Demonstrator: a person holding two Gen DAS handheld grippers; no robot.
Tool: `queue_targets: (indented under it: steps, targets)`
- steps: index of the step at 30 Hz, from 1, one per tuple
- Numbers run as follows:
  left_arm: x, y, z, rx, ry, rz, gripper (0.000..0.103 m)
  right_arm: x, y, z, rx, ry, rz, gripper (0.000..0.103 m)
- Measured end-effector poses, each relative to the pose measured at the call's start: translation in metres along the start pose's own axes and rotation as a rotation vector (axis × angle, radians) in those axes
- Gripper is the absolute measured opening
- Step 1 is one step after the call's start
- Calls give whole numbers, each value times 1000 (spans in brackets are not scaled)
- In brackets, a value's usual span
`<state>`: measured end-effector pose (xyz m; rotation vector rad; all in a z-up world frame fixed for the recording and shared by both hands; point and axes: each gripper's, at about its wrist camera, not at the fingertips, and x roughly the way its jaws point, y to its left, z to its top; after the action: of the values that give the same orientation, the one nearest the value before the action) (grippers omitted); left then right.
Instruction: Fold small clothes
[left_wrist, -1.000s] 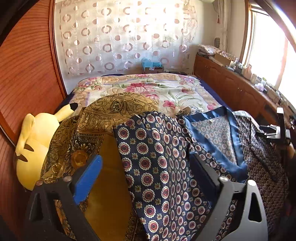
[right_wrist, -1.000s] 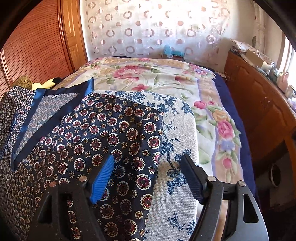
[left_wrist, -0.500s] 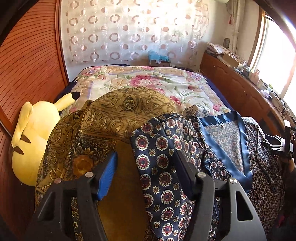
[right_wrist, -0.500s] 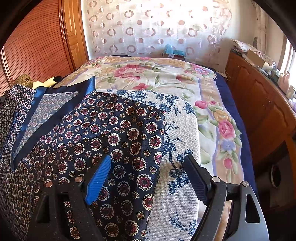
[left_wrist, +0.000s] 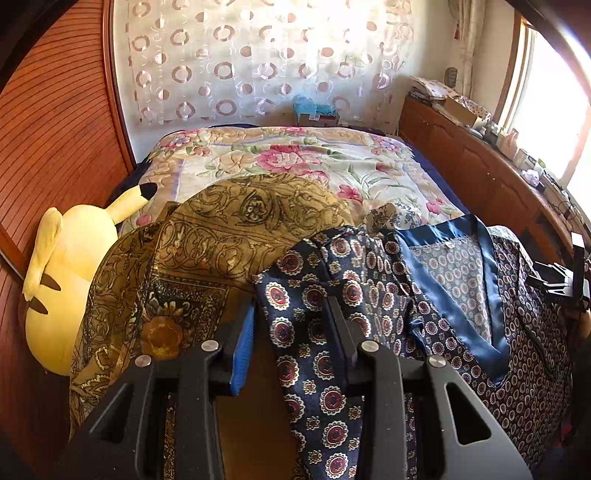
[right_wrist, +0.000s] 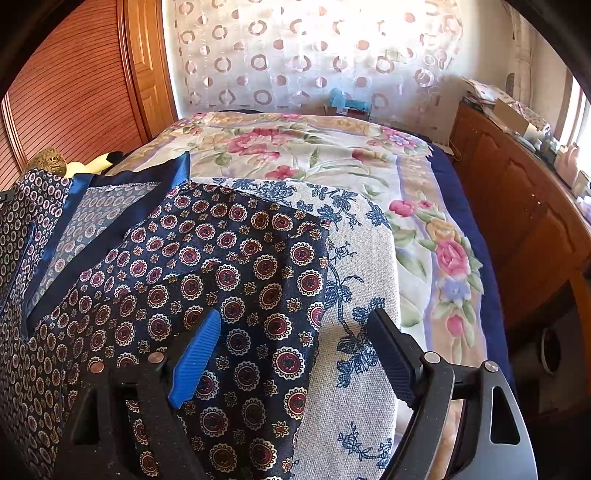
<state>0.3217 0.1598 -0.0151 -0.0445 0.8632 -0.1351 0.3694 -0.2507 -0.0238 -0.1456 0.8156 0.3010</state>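
Left claw (left_wrist: 291, 332): jaws have just been closing, now narrowed around a bunched fold of the navy patterned shirt (left_wrist: 369, 295), fabric between the pads; whether they press it is unclear. Gold patterned cloth (left_wrist: 229, 236) just left of this claw; yellow plush toy (left_wrist: 70, 273) farther left. Right claw (right_wrist: 295, 354): jaws spread wide, hovering over the shirt's edge (right_wrist: 229, 266), blue pad above the fabric, black pad above a white-and-blue floral cloth (right_wrist: 354, 295). Floral bedspread (right_wrist: 317, 147) ahead of both.
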Motion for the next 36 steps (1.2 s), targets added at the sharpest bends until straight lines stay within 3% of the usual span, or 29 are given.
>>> queue_targets:
  steps: [2, 5, 18, 20, 21, 25, 27, 30, 36]
  targets:
    - [-2, -4, 0, 15, -10, -10, 20, 0, 0, 0, 0, 0, 0, 83]
    - [-8, -9, 1, 32, -30, -24, 8, 0, 0, 0, 0, 0, 0, 83]
    - [-32, -25, 1, 69, -77, -73, 4, 1, 0, 0, -3, 0, -3, 83]
    - [-35, -27, 1, 71, -83, -82, 3, 1, 0, 0, -15, 1, 9, 77]
    - [-37, -28, 0, 72, -82, -88, 3, 1, 1, 1, -26, 4, 16, 68]
    - [-45, -36, 0, 78, -92, -118, 3, 1, 5, 8, -48, 35, 45, 19]
    - [-51, -43, -2, 85, -104, -129, 2, 2, 10, 12, -71, 59, 64, 6]
    - [-64, -53, -5, 97, -130, -149, 2, 0, 16, 14, -97, 69, 47, 4]
    - [-93, -69, -25, 125, -160, -171, 2, -46, 8, 6, -23, -70, 81, 3]
